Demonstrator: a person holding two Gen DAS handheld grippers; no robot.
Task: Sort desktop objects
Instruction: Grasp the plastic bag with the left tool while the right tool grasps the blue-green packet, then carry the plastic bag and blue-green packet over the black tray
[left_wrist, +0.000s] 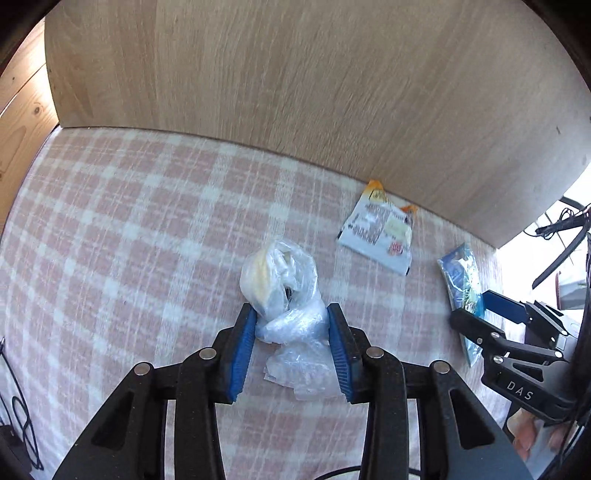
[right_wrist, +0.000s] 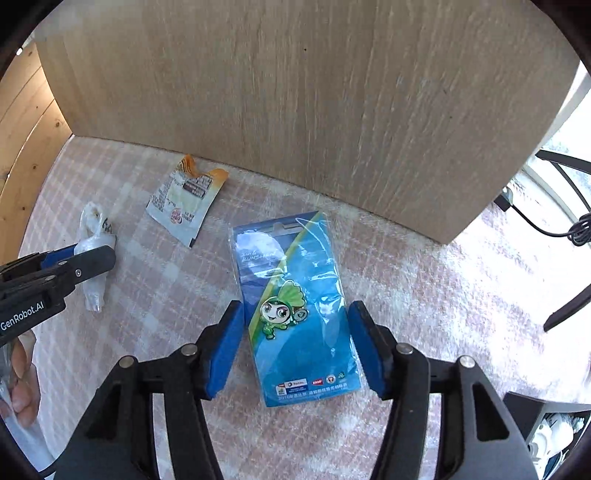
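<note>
A crumpled clear plastic bag (left_wrist: 284, 295) lies on the pink checked cloth (left_wrist: 129, 240). My left gripper (left_wrist: 291, 314) has its blue pads touching both sides of the bag; it looks closed on it. The bag also shows in the right wrist view (right_wrist: 92, 236). A blue packaged card with a green cartoon figure (right_wrist: 295, 306) lies flat between the open pads of my right gripper (right_wrist: 295, 314), with small gaps on both sides. The card shows in the left wrist view (left_wrist: 460, 280), with the right gripper (left_wrist: 476, 314) over it. An empty white and orange snack wrapper (left_wrist: 380, 229) lies near the wooden board; it also shows in the right wrist view (right_wrist: 184, 199).
A tall wooden board (left_wrist: 295, 92) stands along the back of the cloth. Pine wall panels (left_wrist: 18, 110) are at the left. Black cables (right_wrist: 554, 229) and chair legs lie off the cloth's right edge.
</note>
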